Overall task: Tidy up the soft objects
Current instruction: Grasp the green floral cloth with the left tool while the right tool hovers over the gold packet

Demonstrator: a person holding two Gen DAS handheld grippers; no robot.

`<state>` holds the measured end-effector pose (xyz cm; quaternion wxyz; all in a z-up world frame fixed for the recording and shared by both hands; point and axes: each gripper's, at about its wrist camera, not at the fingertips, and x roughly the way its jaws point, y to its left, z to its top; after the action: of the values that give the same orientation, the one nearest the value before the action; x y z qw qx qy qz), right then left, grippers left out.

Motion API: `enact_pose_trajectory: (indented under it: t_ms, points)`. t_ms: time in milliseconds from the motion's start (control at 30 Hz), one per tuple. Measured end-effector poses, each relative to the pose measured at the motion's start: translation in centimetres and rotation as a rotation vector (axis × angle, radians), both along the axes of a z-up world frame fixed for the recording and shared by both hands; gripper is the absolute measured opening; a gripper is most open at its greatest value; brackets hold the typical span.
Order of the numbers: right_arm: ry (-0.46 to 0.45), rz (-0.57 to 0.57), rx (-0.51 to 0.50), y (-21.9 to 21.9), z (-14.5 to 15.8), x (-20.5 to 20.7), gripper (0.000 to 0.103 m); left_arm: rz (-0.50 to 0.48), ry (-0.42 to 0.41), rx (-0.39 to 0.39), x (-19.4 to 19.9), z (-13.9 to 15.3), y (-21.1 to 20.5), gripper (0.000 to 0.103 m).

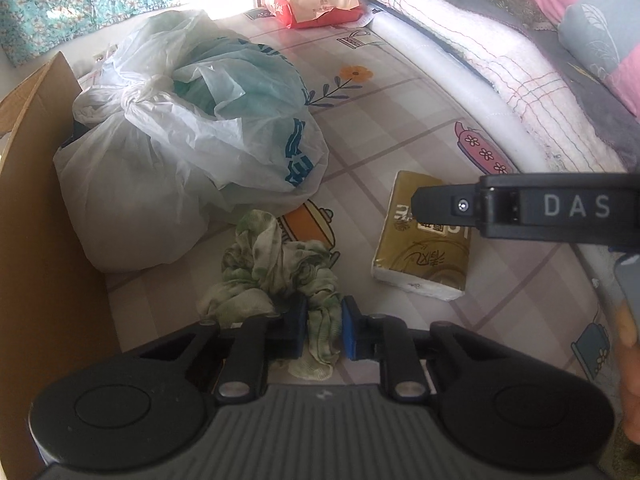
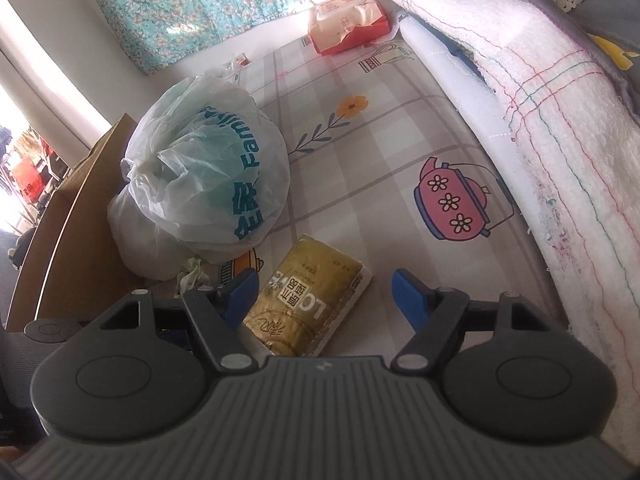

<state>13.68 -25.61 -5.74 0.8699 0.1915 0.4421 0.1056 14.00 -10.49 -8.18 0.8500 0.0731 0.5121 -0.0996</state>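
A crumpled green and white cloth (image 1: pixel 272 276) lies on the patterned sheet in front of the white bags. My left gripper (image 1: pixel 324 328) is shut on its near end, with a fold of cloth pinched between the blue pads. A gold tissue pack (image 1: pixel 424 248) lies to the right of the cloth. In the right wrist view that gold tissue pack (image 2: pixel 308 304) sits between the blue fingers of my right gripper (image 2: pixel 326 300), which stands open, its pads clear of the pack. The right gripper's finger (image 1: pixel 444 204) reaches in over the pack in the left wrist view.
Tied white plastic bags (image 1: pixel 192 152) stand at the left against a cardboard wall (image 1: pixel 44 240). A red and beige tissue pack (image 1: pixel 316 4) lies far back. A white checked blanket (image 2: pixel 560 128) and a foam roll (image 1: pixel 460 92) run along the right side.
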Motion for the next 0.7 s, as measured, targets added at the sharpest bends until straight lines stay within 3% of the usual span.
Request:
enact_pose_trajectory:
  t_ms: [267, 433, 533, 700]
  points:
    - [-0.068, 0.137, -0.167, 3.1, -1.0, 1.3, 0.065, 0.033, 0.014, -0.074, 0.0, -0.3, 0.8, 0.018]
    - [-0.101, 0.218, -0.227, 2.2, -0.4, 0.6, 0.062, 0.027, 0.009, -0.077, -0.2, -0.3, 0.9, 0.018]
    - [-0.087, 0.194, -0.235, 0.9, 0.0, 0.4, 0.062, 0.029, 0.005, -0.082, 0.0, -0.4, 0.8, 0.018]
    - [-0.047, 0.111, -0.163, 0.0, 0.0, 0.4, 0.067, 0.033, 0.000, -0.086, -0.2, -0.3, 0.9, 0.018]
